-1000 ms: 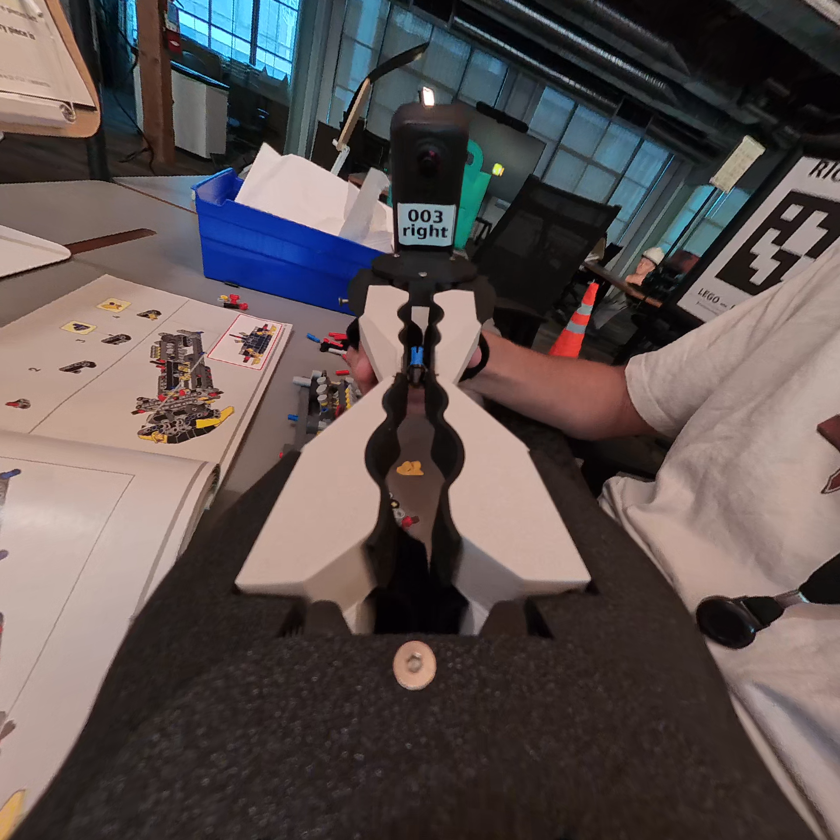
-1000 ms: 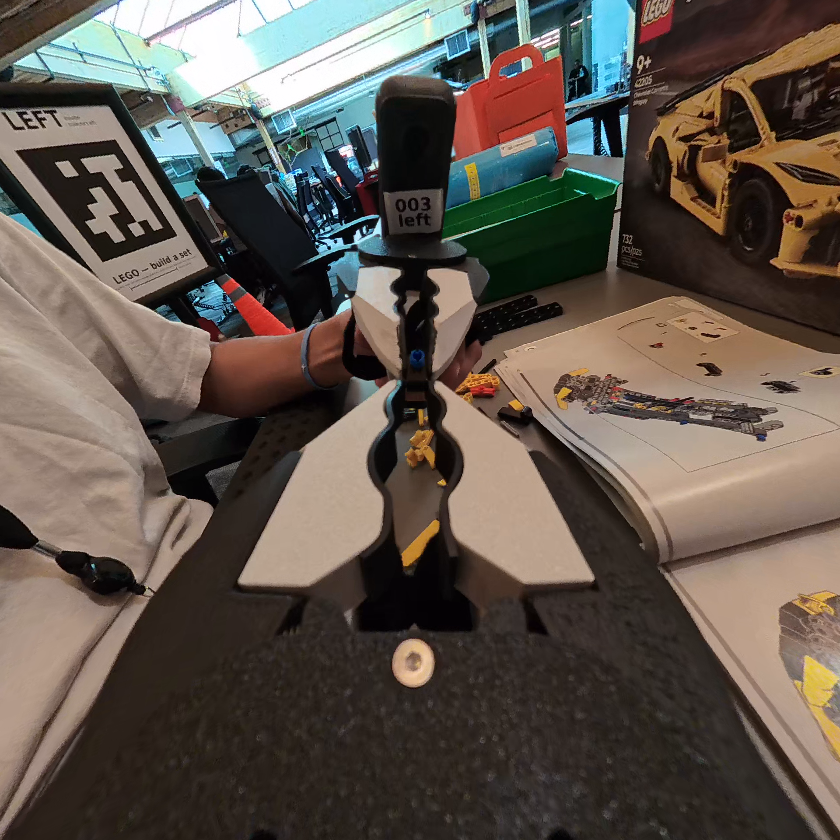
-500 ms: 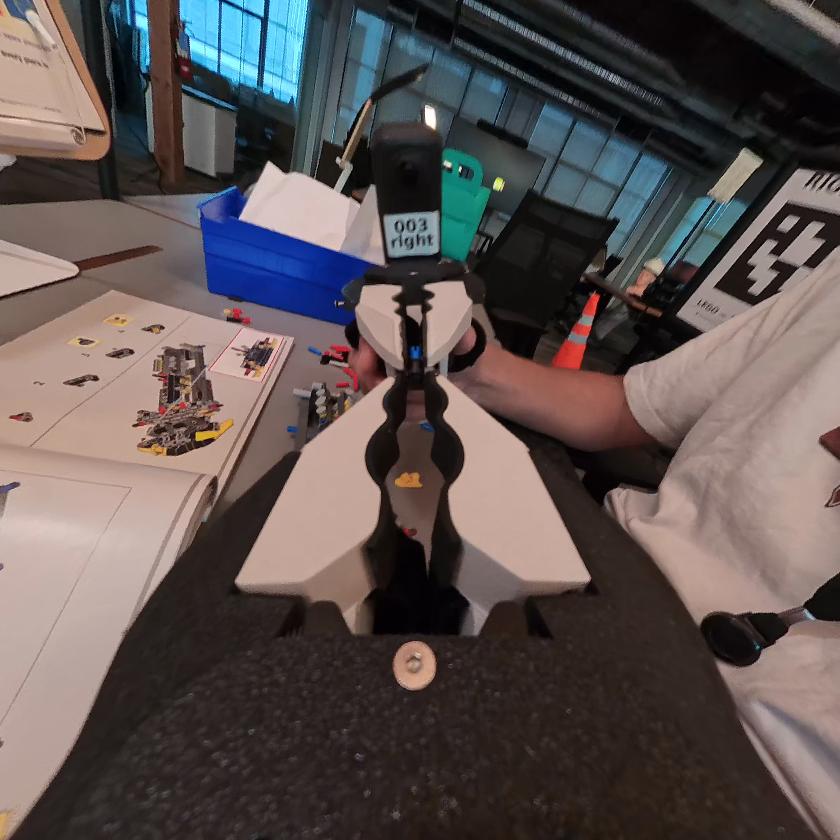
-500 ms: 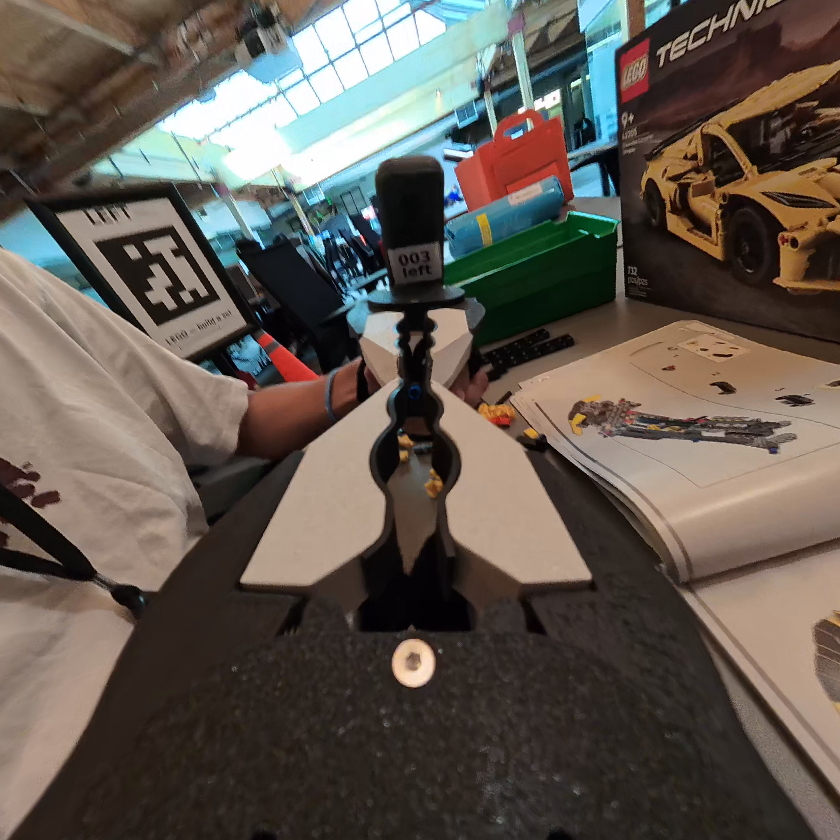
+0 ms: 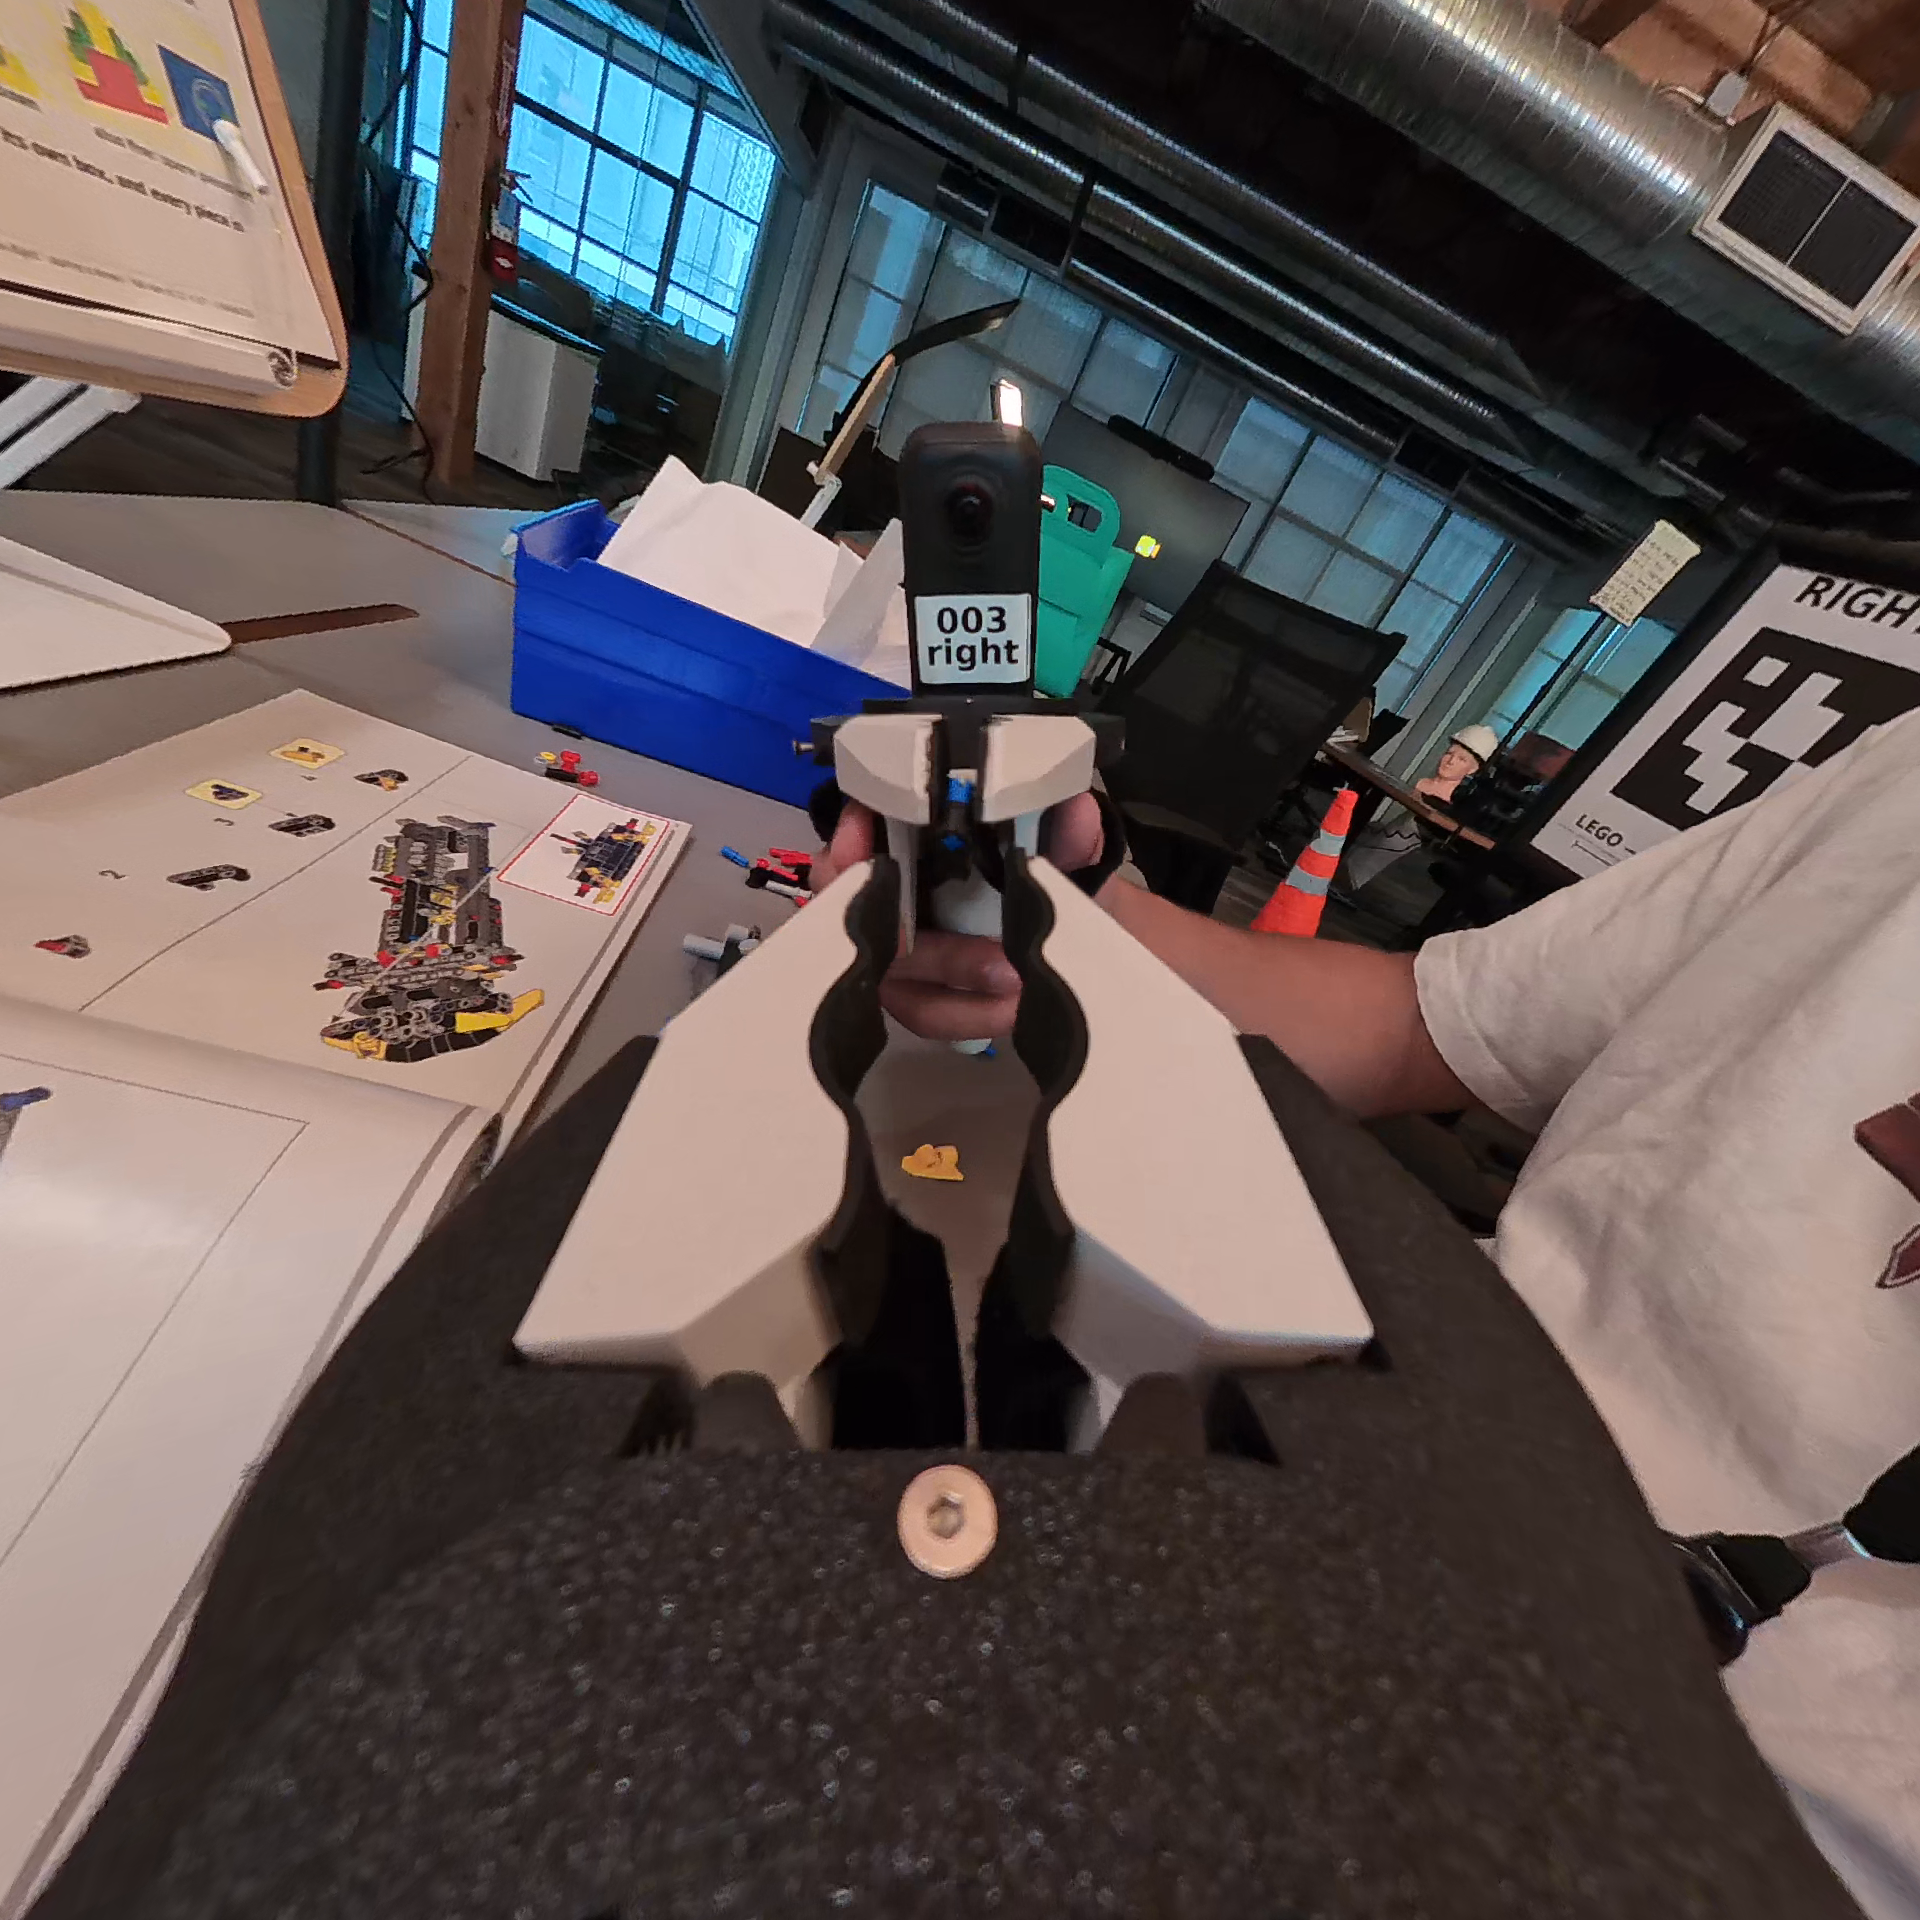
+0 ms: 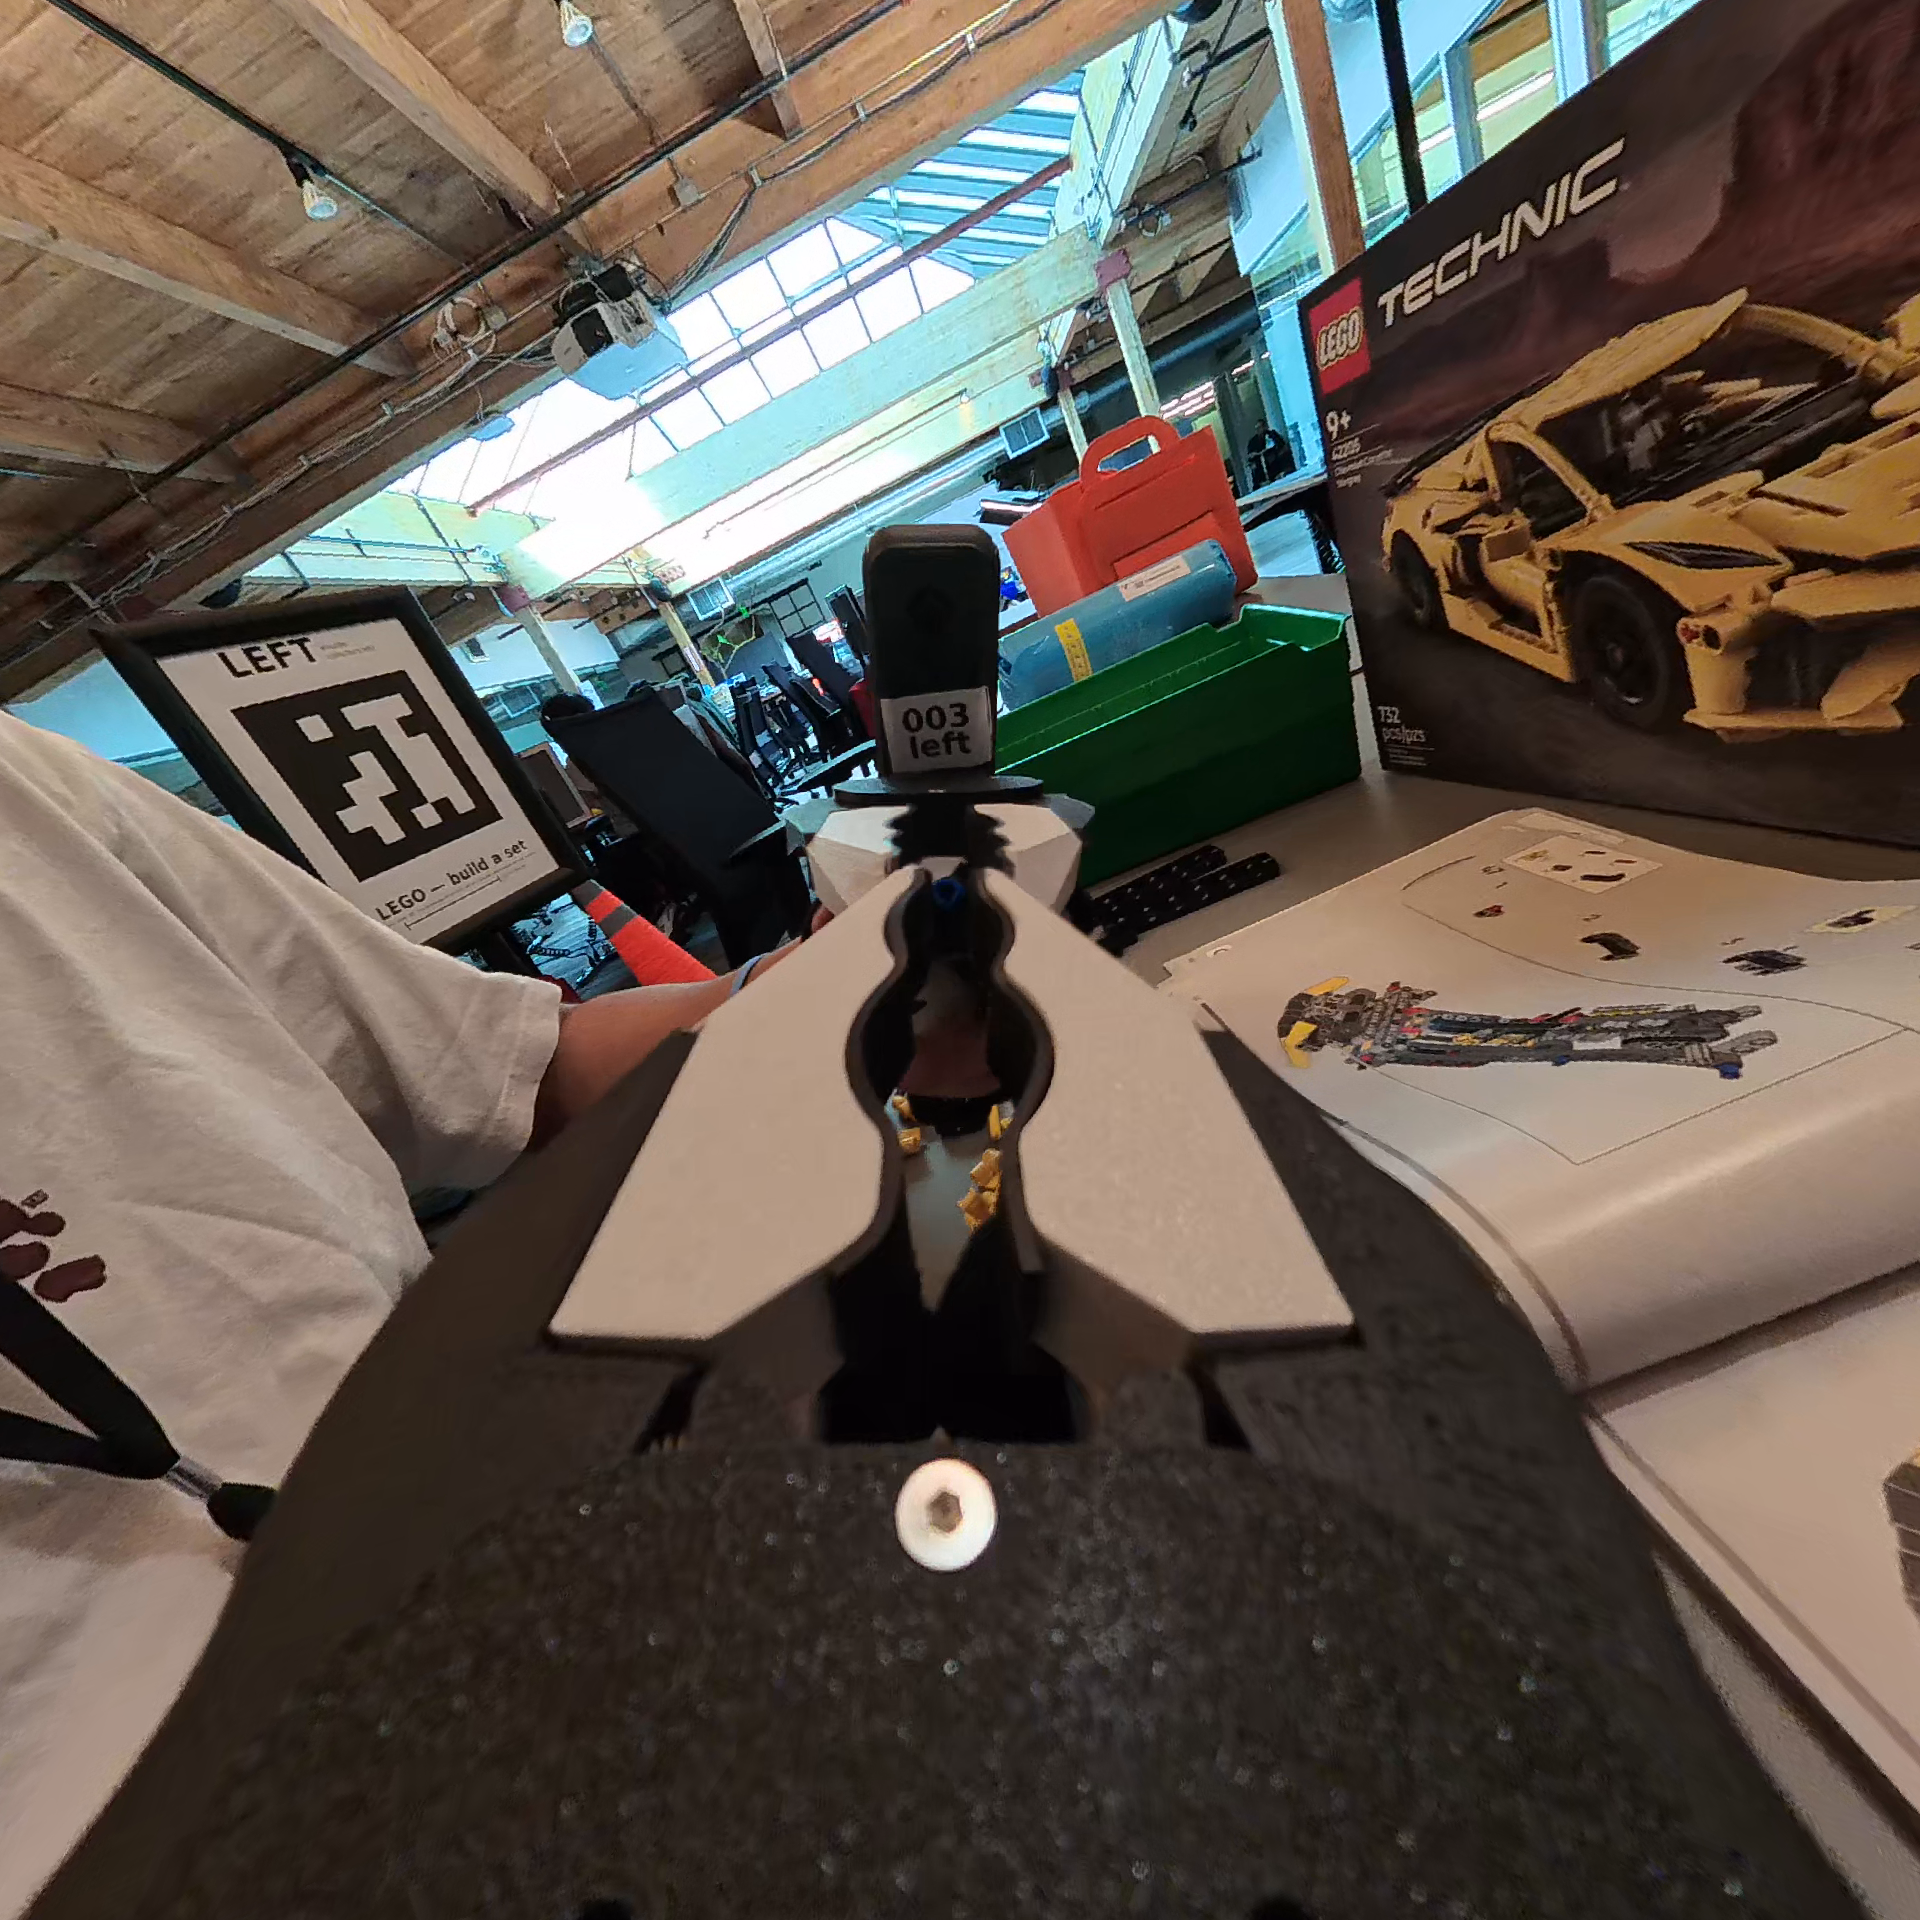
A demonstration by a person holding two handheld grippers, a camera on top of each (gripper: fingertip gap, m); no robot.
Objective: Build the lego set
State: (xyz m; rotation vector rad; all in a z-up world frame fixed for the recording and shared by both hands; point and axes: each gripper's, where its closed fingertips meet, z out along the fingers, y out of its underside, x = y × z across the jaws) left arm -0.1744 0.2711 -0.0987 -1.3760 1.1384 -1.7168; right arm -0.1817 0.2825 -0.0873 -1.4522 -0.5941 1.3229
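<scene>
Both grippers face tip to tip over the table, a small blue piece between them.

Left wrist view: your left gripper (image 5: 951,883) is narrowed; the blue piece (image 5: 958,792) sits straight ahead in the right gripper (image 5: 961,790).
Right wrist view: its tips pinch the same piece; whether the left tips also grip, I cannot tell.

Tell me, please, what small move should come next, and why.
Probably ease the left tool forward and close it on the blue pin: the right tool pinches that pin at its tips, and the left tool's jaws stand apart just short of it.
</scene>
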